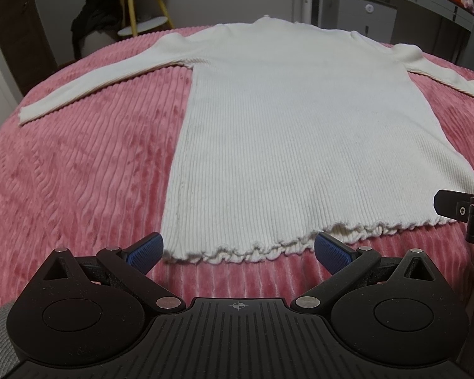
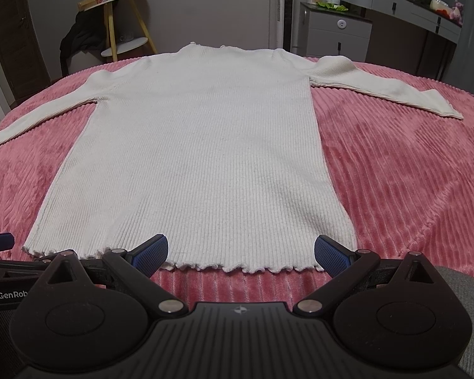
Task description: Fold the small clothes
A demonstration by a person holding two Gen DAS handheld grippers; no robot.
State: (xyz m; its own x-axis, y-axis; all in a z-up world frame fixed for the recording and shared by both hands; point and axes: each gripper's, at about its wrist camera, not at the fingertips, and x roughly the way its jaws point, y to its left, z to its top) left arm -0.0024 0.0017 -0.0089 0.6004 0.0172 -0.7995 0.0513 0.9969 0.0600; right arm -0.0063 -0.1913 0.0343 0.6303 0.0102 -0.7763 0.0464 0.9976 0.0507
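The left gripper [image 1: 238,252] and right gripper [image 2: 240,252] fill the bottom of their frames, jaws spread wide, holding nothing. A cream ribbed sweater [image 2: 189,158] lies flat mid-frame on the pink blanket [image 2: 395,164], sleeves spread, frilled hem nearest. "GenRob" reads lower left.

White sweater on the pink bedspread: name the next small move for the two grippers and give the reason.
Probably ease both grippers forward and down onto the frilled hem. The white sweater lies flat and unfolded on the pink bedspread, sleeves spread out. The left gripper and right gripper both hang open just short of the hem, holding nothing.
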